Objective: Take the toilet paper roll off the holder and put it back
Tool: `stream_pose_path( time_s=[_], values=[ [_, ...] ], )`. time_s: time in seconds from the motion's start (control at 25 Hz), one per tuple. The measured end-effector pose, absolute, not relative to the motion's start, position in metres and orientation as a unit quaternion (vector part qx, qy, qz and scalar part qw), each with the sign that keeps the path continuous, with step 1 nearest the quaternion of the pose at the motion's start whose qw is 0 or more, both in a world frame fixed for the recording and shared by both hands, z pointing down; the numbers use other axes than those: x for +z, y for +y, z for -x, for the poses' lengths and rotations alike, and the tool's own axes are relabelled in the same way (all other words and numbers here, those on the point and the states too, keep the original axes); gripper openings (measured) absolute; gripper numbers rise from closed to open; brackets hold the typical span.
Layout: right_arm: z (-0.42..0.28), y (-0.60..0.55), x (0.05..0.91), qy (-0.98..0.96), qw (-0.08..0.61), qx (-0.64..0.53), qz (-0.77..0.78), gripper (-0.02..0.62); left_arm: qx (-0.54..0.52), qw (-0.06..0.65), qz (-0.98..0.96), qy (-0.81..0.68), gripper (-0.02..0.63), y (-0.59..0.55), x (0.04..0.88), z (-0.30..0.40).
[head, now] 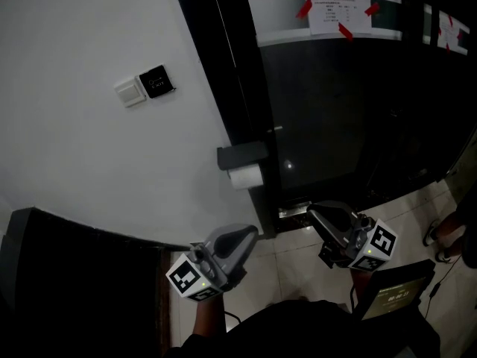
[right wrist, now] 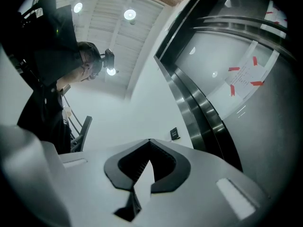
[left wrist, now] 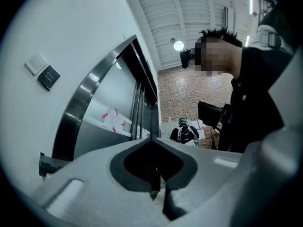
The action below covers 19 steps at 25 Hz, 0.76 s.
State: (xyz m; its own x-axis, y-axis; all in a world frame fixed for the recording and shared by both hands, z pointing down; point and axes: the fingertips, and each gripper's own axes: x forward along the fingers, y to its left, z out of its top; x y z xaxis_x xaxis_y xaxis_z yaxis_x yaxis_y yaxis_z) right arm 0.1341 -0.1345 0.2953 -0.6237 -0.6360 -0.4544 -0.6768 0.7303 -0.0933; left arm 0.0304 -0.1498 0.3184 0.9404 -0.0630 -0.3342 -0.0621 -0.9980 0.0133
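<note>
Toilet paper roll (head: 246, 176) is on the holder (head: 241, 155), hanging under its dark grey cover. The holder is fixed where the white wall (head: 82, 43) meets the dark door frame. Neither of your tools touches the roll.

Your left gripper (head: 249, 234) is below the roll and slightly left of it, near but clear, tips aimed up toward it. Its marker cube (head: 189, 279) faces the camera at the back end. In the left gripper view the left gripper (left wrist: 152, 140) has its jaws together, tips meeting, nothing between them.

Your right gripper (head: 314, 212) is lower and to the right of the roll, apart from it, in front of the dark glass door (head: 343, 118). Its marker cube (head: 378, 245) sits at the rear. In the right gripper view the right gripper (right wrist: 150, 141) also has its jaws closed tip to tip, and it is empty.

The two grippers are side by side, well apart from each other, over the light tiled floor (head: 298, 267).

On the wall up left of the holder there is a white switch plate (head: 130, 92) with a black panel (head: 156, 81) just beside it. A paper notice (head: 338, 10) is stuck to the top of the door with strips of red tape (head: 304, 9). The same notice shows in the left gripper view (left wrist: 112, 118) and the right gripper view (right wrist: 243, 77).

A foot in a sandal (head: 440, 233) is at the right edge on the floor.
</note>
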Motion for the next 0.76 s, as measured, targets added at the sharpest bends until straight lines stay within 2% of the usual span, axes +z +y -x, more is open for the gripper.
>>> stream_pose_path(
  time_s=[0.76],
  values=[
    [-0.138,-0.144,0.309,0.893,0.216,0.045,0.392,0.0,-0.169,0.005,-0.985,-0.025,0.002,-0.153,0.319,-0.032]
  ],
)
